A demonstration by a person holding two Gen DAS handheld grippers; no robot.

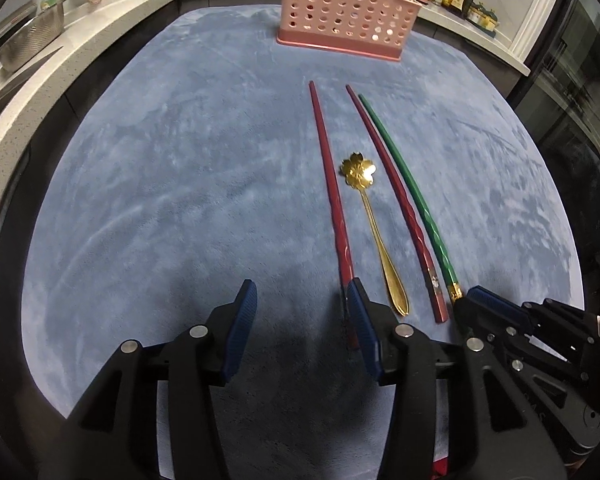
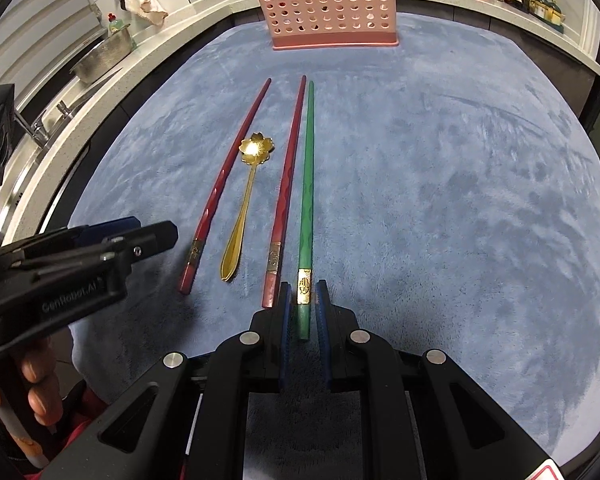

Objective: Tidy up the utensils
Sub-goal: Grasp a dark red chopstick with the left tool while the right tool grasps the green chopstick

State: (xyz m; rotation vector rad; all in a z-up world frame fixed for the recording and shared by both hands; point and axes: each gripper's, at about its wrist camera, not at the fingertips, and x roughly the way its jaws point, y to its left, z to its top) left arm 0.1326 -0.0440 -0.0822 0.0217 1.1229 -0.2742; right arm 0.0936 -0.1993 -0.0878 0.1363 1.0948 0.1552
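A: What shows only in the right wrist view?
B: The right claw [image 2: 303, 308], nearly closed on the slim green chopstick [image 2: 307, 184], gold band between blue ribbed pads.
A: And the left?
B: The left claw [image 1: 302, 300] gapes, gripping nothing, one pad beside the glossy red chopstick [image 1: 330, 200] on the plush blue counter [image 1: 160, 200].

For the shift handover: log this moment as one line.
left gripper: open, by left red chopstick | right gripper: shut on green chopstick | gold spoon, pink holder: untouched
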